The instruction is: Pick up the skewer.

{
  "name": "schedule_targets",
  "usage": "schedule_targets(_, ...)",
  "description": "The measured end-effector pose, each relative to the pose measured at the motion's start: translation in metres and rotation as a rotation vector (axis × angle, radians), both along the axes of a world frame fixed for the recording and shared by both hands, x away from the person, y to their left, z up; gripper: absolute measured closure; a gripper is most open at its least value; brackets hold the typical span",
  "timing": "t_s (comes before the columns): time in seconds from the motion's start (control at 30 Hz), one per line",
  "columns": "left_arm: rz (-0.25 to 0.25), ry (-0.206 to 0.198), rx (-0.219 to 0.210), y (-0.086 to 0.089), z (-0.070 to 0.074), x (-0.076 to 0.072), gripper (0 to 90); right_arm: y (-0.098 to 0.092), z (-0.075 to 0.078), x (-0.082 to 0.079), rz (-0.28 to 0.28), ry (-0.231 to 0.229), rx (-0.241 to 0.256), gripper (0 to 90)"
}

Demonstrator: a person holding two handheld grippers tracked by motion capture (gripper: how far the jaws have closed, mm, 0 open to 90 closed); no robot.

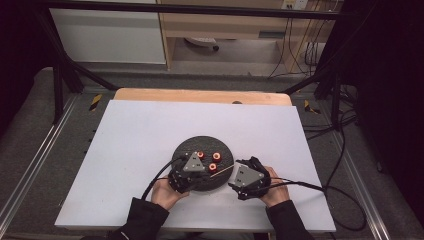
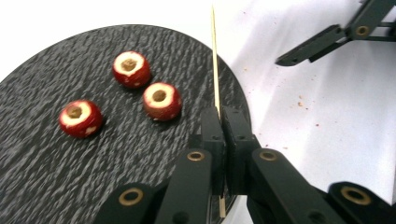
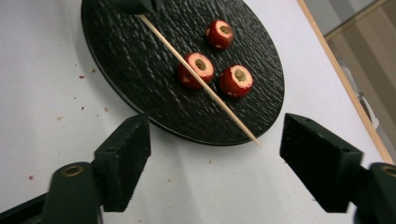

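Free room and obstacles around the plate

Desk [image 1: 130, 150] bare and open left, behind and right of plate [image 1: 220, 142]. Three fruits [image 2: 162, 101] bunched near plate middle, close together, little gap between them; plate's near and left parts open. Skewer [image 3: 201, 80], clamped in left gripper [image 2: 223, 140], slants across plate's near-right side above one fruit, tip past the rim, barring approach there. Right gripper [image 3: 215, 154] gapes wide just off the rim; skewer tip lies ahead between its jaws.

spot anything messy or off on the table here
Small reddish crumbs are scattered on the white table beside the black plate. The three red fruits have their cores cut out. Otherwise nothing stands out: the skewer is straight in the left gripper.
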State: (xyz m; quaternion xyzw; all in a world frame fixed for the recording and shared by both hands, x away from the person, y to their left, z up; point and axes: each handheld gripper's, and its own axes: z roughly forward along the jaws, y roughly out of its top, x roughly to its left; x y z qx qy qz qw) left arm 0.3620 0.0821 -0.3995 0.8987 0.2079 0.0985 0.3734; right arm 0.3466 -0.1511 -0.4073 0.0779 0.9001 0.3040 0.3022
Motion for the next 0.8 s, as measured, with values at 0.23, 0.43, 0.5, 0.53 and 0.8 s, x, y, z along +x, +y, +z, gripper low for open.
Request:
schedule_targets(0.23,-0.036,0.002,0.013,-0.010,0.001,-0.001,87.9,0.001,-0.003,-0.002,0.091,-0.025,-0.043,40.4)
schedule_targets(0.43,-0.065,0.006,0.037,-0.018,-0.001,-0.001,87.9,0.001,-0.007,-0.002,0.159,-0.062,-0.108,52.5)
schedule_targets(0.5,-0.070,0.009,0.039,-0.020,-0.001,-0.001,87.9,0.002,-0.008,-0.002,0.177,-0.080,-0.127,57.0)
schedule_targets(0.53,-0.072,0.011,0.040,-0.020,-0.001,-0.001,87.9,0.002,-0.009,-0.002,0.188,-0.088,-0.137,58.8)
schedule_targets(0.8,-0.090,0.016,0.050,-0.023,-0.001,-0.002,87.9,0.004,-0.014,-0.001,0.244,-0.133,-0.224,70.6)
